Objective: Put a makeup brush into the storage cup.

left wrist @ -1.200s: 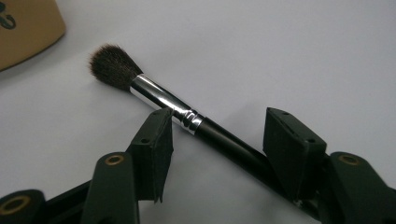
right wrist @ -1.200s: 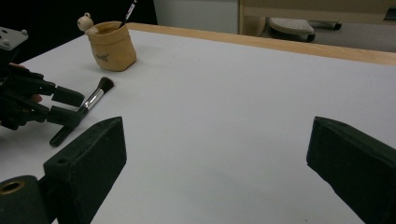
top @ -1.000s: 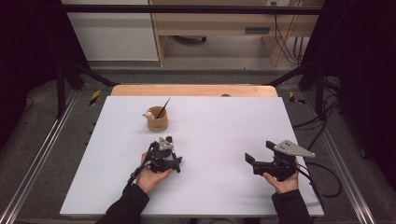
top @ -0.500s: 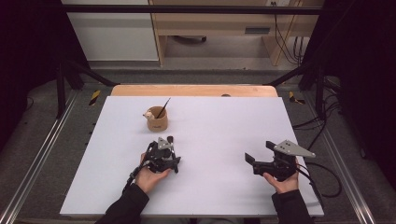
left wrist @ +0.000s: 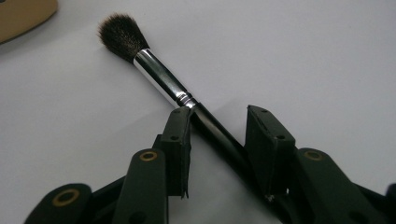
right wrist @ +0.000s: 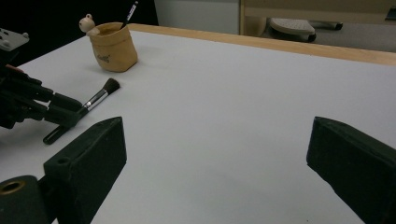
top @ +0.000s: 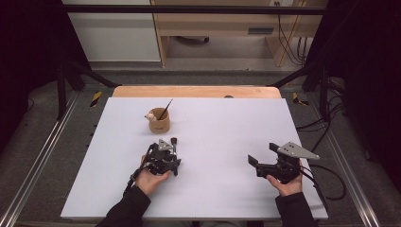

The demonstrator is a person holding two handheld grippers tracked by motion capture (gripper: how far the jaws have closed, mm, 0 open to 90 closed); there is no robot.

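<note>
- A small dark print is showing on the front of the tan fabric pouch [right wrist: 113, 46] in the right gripper view, but its letters are coming out too small and blurred to read (it is looking like one short word).
- In the high view the same pouch [top: 159, 122] is showing no legible mark.
- No brand or number is appearing on the makeup brush [left wrist: 163, 81] in the left gripper view; its silver ferrule and black handle are looking plain.
- Nothing readable is standing on the white table top [top: 222, 142].
</note>
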